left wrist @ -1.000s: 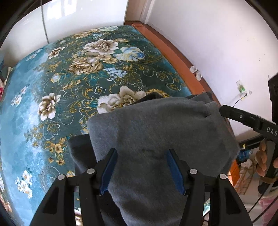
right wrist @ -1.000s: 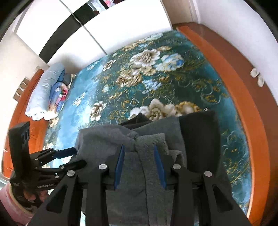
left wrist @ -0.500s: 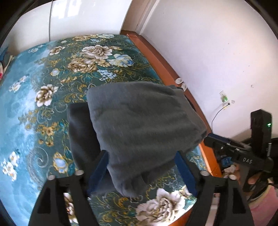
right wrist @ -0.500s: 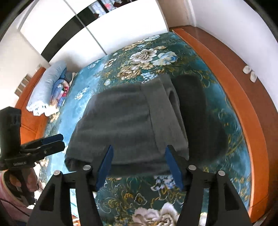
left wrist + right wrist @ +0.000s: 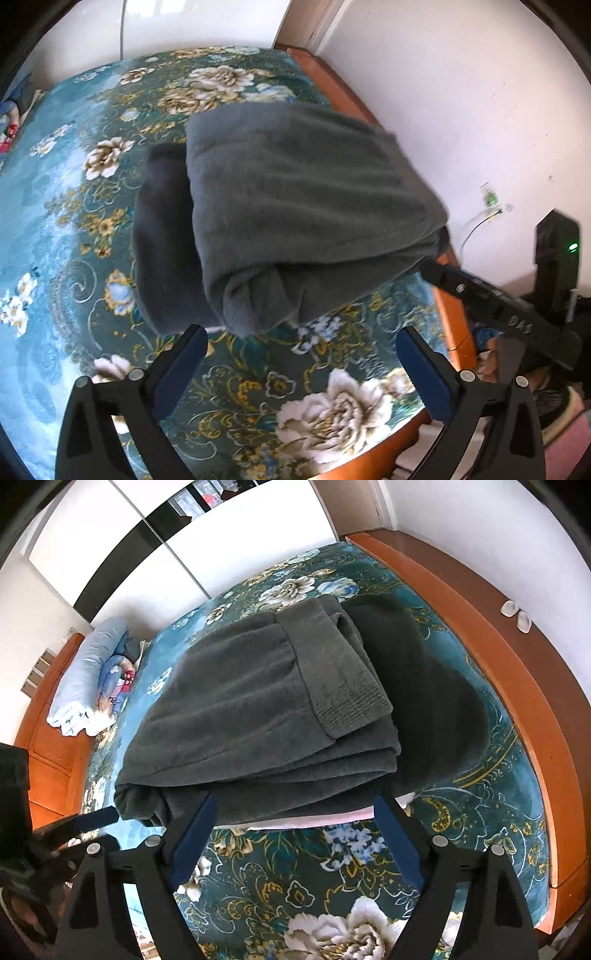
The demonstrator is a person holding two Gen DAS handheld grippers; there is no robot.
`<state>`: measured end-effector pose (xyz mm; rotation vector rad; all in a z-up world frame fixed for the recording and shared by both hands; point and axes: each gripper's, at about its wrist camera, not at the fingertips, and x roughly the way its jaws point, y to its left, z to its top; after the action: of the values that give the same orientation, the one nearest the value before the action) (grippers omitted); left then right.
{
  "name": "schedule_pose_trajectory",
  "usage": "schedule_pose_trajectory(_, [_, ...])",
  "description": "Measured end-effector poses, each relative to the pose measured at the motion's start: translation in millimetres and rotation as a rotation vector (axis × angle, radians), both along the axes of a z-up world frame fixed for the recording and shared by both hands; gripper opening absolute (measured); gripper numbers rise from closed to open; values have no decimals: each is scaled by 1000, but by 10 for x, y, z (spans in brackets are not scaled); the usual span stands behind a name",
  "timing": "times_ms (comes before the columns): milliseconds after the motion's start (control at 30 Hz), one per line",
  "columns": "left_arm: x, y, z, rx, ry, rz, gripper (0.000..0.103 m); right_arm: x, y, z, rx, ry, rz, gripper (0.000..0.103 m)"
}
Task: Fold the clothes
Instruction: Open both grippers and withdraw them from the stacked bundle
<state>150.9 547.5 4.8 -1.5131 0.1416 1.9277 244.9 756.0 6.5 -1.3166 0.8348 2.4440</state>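
Both grippers backed off since earlier frame; left gripper (image 5: pixel 297 363) and right gripper (image 5: pixel 293 825) fingers just opened wide, empty. Folded grey garment (image 5: pixel 255 716) lies frame centre on floral bedspread (image 5: pixel 321 893). Withdraw straight; don't snag near edge.

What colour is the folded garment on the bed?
Dark grey garment; the right wrist view shows it best.
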Motion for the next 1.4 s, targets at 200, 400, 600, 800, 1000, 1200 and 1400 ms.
schedule_pose_trajectory(200, [-53, -63, -116, -53, -15, 44, 103, 24, -33, -49, 25, -14, 1, 103])
schedule_pose_trajectory(400, [-95, -124, -70, -109, 68, 145, 103, 23, -77, -52, 53, -19, 25, 103])
schedule_pose_trajectory(600, [-50, -135, -111, -125, 172, 179, 103, 9, -160, -38, 109, -23, 61, 103])
schedule_pose_trajectory(800, [39, -70, -245, -170, 196, 123, 103, 1, -189, -77, 120, -29, 78, 103])
schedule_pose_trajectory(1000, [78, -35, -375, -184, 119, 115, 103, -20, -189, -116, 114, -35, 88, 103])
schedule_pose_trajectory(1200, [79, 11, -389, -187, 118, 123, 103, -30, -191, -170, 123, -53, 101, 103])
schedule_pose_trajectory(1400, [77, 15, -383, -198, 131, 135, 103, -12, -187, -219, 118, -56, 102, 103])
